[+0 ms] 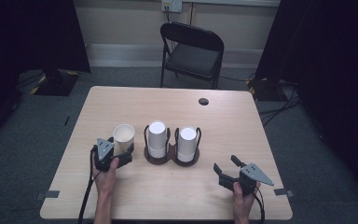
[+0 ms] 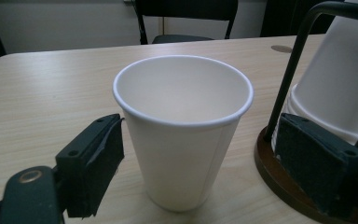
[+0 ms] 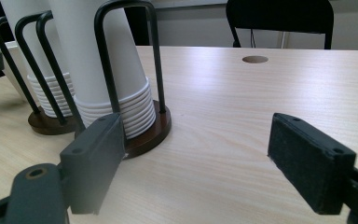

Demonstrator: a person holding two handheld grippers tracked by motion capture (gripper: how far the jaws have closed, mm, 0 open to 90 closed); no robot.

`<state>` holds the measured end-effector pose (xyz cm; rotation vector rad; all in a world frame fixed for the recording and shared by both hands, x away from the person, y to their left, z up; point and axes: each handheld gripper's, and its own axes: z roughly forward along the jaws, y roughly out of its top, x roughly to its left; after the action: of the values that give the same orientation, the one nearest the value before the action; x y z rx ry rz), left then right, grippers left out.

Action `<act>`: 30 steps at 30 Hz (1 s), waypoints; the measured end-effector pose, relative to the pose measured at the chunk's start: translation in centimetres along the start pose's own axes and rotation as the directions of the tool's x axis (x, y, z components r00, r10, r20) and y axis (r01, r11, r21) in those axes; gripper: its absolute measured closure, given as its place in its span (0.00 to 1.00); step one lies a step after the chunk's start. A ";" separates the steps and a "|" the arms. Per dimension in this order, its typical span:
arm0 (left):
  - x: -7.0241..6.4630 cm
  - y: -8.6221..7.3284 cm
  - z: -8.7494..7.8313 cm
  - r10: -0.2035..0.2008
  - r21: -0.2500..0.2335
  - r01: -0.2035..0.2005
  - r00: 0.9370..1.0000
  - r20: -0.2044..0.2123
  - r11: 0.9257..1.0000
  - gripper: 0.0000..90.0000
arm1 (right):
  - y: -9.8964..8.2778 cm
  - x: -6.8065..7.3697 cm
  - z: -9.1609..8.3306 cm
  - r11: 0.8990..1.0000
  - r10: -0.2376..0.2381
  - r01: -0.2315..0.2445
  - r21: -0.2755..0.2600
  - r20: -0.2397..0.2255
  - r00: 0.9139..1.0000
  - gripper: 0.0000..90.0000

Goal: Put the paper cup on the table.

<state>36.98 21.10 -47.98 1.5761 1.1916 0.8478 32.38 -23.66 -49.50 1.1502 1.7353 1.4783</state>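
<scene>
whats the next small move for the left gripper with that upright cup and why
Probably close the left gripper on the upright paper cup. Its jaws stand open on either side of the cup's lower wall, with a gap showing at each pad, so nothing grips it yet. Close gently: the cup is thin paper and empty. The cup holder sits close by the right-hand pad, so keep clear of its base.

An upright paper cup stands between the spread jaws of the left hand-held gripper, with a slim gap on each side. The wire-framed cup holder crowds the cup's right. Open desk lies ahead of the right hand-held gripper, with the holder off to one side.
</scene>
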 end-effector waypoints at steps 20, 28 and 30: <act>-2.8 -0.9 -3.3 -0.027 -0.001 0.027 0.997 0.068 1.000 0.17 | 0.0 0.0 -0.1 1.000 0.001 0.000 -0.011 0.002 1.000 0.20; -5.3 -0.9 -4.1 0.013 0.001 -0.014 0.994 0.108 1.000 0.18 | 0.0 0.0 -0.1 1.000 0.001 -0.001 -0.010 0.001 1.000 0.20; -5.7 -1.2 -4.1 0.002 0.006 -0.002 0.991 0.131 1.000 0.18 | 0.0 0.0 -0.1 1.000 0.000 0.000 -0.012 0.002 1.000 0.20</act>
<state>31.31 16.88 -47.78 1.6125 1.0998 0.7312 32.27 -23.70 -49.52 1.1452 1.7231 1.4852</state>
